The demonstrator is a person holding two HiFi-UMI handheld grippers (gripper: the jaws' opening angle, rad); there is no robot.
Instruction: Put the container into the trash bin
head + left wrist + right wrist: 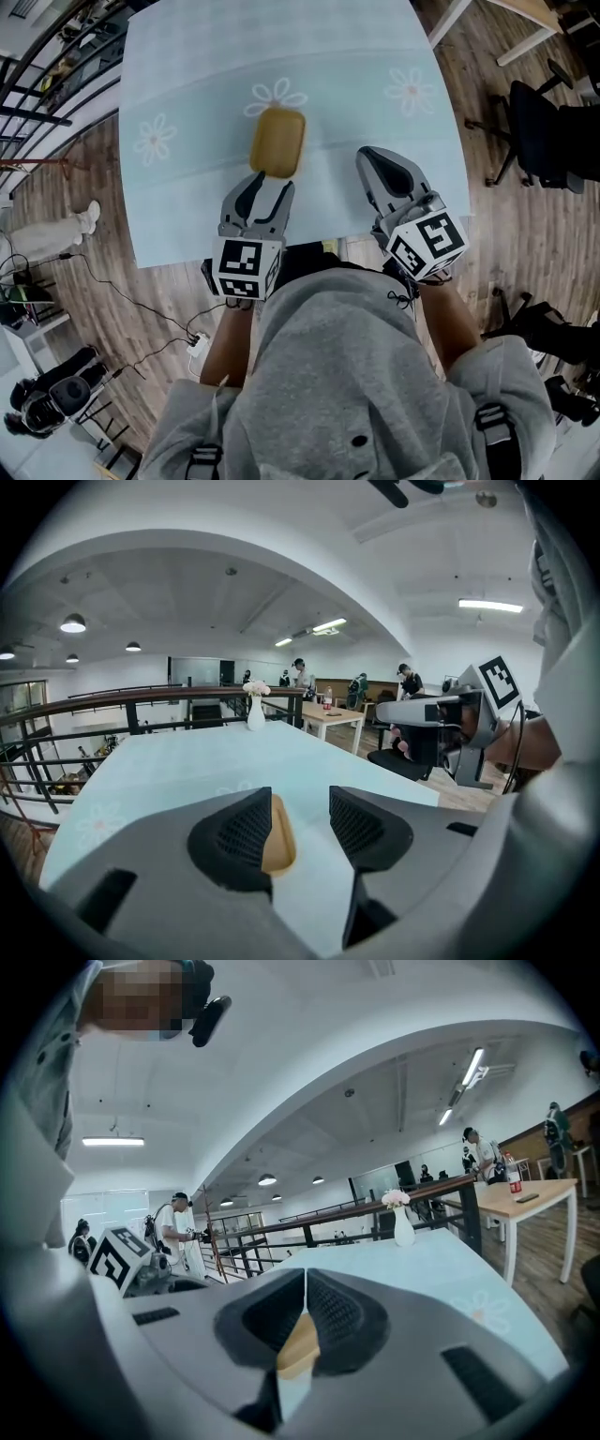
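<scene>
At the table's (178,246) near edge the left gripper (265,185) gapes wide. Its ribbed pads (246,832) sit just short of the container (277,141). The right gripper (379,167) beside it is closed and empty. The tan, rounded container lies on smooth pale-blue flowered cloth (375,56). Open cloth runs beyond to a white vase (256,712) by the far railing (141,700).

Grey hoodie (347,375), black straps (492,422) at 5 and 7 o'clock; grey left gripper (265,186) and right gripper (380,161), black pads, black-and-white marker cubes (246,267).
</scene>
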